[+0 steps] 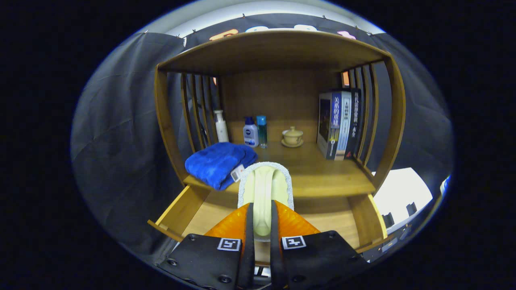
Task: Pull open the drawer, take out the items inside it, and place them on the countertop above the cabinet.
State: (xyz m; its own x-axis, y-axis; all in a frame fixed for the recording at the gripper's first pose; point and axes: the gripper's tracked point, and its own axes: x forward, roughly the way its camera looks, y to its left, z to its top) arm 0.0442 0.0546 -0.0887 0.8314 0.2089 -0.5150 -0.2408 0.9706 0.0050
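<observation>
Gripper view: jaws pinch a pale brush (264, 189) by its handle above the open drawer (181, 211).

The brush (264, 189) slips out of sight between the fingers (246, 225), its lower end hidden; the open drawer (181, 211) has its front blocked by them too.

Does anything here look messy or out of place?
Nothing is spilled or broken. The folded blue towel hangs slightly over the countertop's front edge above the open drawer. The gripper pinches a pale brush.
</observation>
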